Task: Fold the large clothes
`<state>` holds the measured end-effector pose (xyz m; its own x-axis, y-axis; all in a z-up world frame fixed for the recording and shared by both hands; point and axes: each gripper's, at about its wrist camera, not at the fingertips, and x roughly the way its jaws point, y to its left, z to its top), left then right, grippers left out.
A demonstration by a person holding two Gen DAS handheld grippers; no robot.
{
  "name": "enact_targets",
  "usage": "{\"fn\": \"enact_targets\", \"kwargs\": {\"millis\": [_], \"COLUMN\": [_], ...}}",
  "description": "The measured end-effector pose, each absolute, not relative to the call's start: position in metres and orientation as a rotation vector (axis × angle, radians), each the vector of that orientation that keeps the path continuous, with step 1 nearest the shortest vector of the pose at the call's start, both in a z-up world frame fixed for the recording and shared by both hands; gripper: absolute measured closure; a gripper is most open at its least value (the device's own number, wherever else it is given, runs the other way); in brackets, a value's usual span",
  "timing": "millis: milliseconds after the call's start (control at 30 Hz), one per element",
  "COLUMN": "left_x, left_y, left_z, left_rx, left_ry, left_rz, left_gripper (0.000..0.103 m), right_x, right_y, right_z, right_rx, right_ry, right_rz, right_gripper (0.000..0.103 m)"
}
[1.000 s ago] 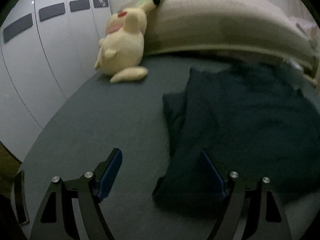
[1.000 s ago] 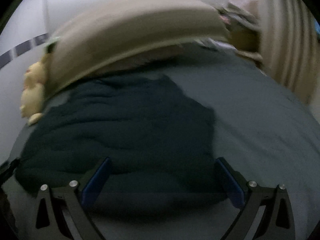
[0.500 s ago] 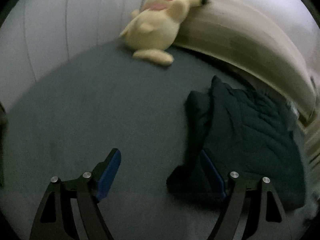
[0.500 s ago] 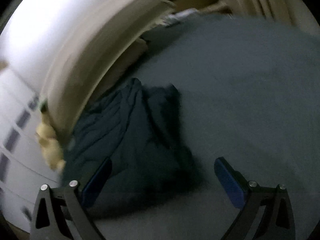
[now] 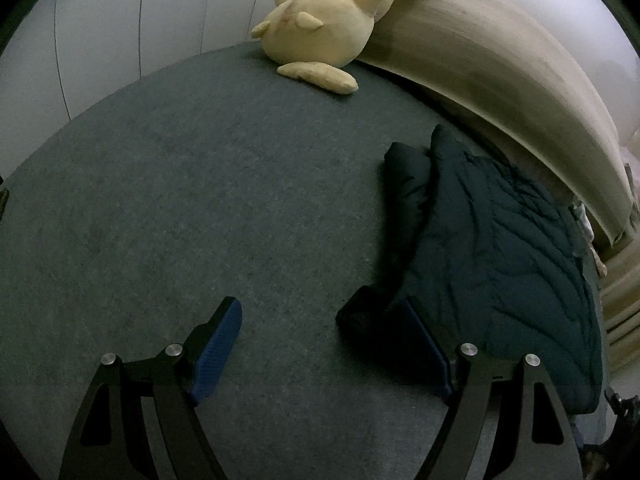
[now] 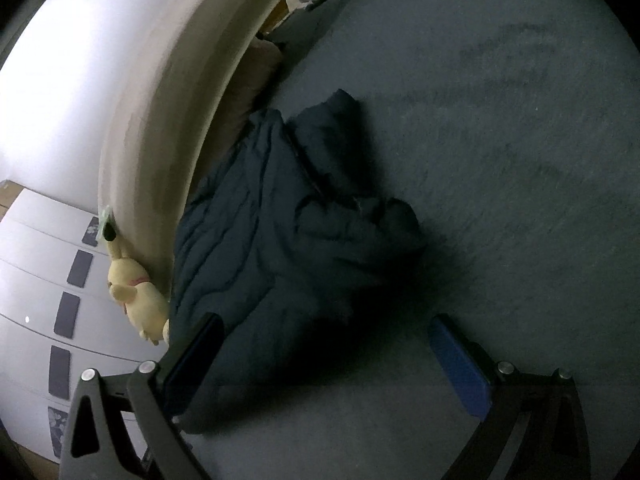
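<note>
Mostly bare grey bed at left. Left hand-held gripper spread wide, nothing pinched; its right pad sits against near corner of dark teal quilted jacket. Yellow plush toy farther back, leaning on beige headboard, well apart from jacket. Jacket lies bunched on bed below headboard. Right hand-held gripper also spread, jacket's dark near edge between pads, not clamped.
</note>
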<state>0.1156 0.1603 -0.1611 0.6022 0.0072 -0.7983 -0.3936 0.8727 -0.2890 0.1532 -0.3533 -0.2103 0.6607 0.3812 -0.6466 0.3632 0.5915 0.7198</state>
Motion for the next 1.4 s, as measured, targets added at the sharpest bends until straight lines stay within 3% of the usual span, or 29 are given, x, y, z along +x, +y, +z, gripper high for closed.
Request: {"fn": "enact_targets", "kwargs": {"millis": [200, 367, 633, 867, 1133, 1400], "left_x": [0.116, 0.118, 0.121, 0.159, 0.203, 0.213], "left_y": [0.158, 0.156, 0.139, 0.076, 0.001, -0.003], "left_z": [-0.158, -0.155, -0.133, -0.115, -0.139, -0.160], "left_rx": [-0.426, -0.410, -0.391, -0.251, -0.016, 0.045], "left_ry": [0.885, 0.879, 0.823, 0.773, 0.826, 0.871], "left_rz": [0.264, 0.268, 0.267, 0.174, 0.135, 0.158], "left_gripper": [0.021, 0.021, 0.021, 0.021, 0.021, 0.019], "right_x": [0.149, 0.140, 0.169, 0.210, 0.249, 0.263], "right_y": [-0.350, -0.342, -0.271, -0.215, -0.182, -0.179], "right_z": [-0.200, -0.160, -0.117, -0.132, -0.167, -0.191], "right_rx": [0.886, 0.712, 0.395, 0.210, 0.041, -0.002], "right_ry": [0.867, 0.747, 0.684, 0.718, 0.808, 0.893], "right_rz": [-0.032, -0.106, -0.018, 0.006, -0.015, -0.040], "right_gripper": [0.000, 0.000, 0.000, 0.000, 0.000, 0.000]}}
